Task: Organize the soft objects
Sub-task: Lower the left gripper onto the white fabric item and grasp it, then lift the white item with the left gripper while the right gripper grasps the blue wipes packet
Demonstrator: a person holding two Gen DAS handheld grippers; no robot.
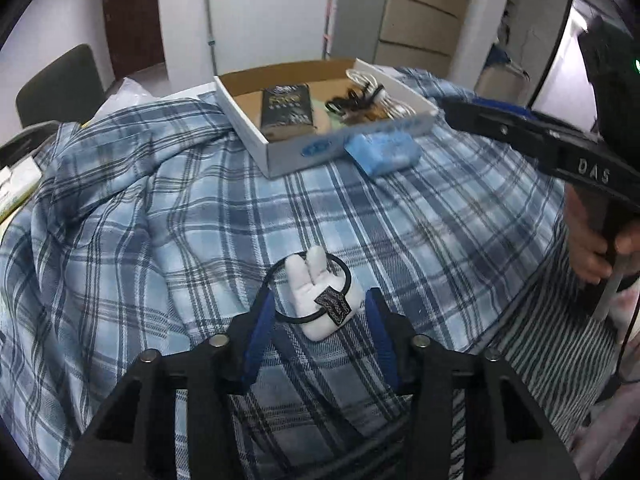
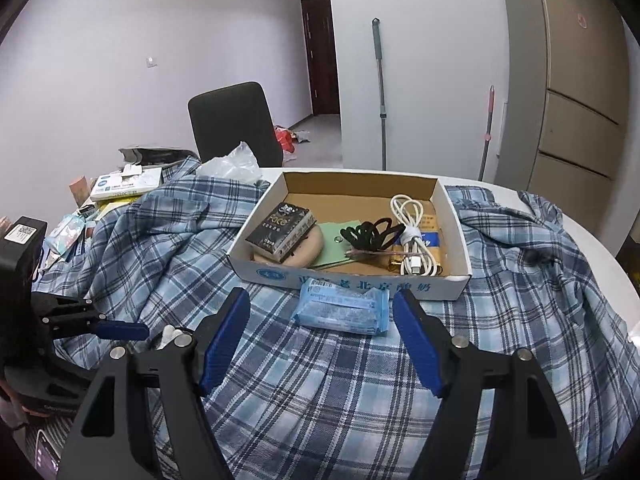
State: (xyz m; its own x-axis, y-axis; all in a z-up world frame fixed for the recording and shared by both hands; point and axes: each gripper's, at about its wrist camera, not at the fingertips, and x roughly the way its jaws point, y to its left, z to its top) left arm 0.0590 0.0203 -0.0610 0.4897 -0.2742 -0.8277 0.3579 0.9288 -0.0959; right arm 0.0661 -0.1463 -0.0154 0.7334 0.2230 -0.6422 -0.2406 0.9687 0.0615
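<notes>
A white plush hand on a black hair tie [image 1: 318,300] lies on the blue plaid shirt [image 1: 160,220] that covers the table. My left gripper [image 1: 320,300] is open with its blue pads on either side of the plush; it also shows at the left of the right wrist view [image 2: 124,330]. My right gripper [image 2: 322,308] is open and empty, just short of a blue tissue pack [image 2: 344,310] that lies against the front of a white cardboard box [image 2: 344,276]. The box [image 1: 280,148] holds a black packet, hair ties and a white cable.
A dark chair [image 2: 234,124] stands behind the table. Boxes and packets [image 2: 120,188] clutter the table's left side. A clear plastic bag [image 2: 232,166] lies behind the shirt. Mop handles [image 2: 380,92] lean on the wall. The white table edge [image 2: 592,236] curves at right.
</notes>
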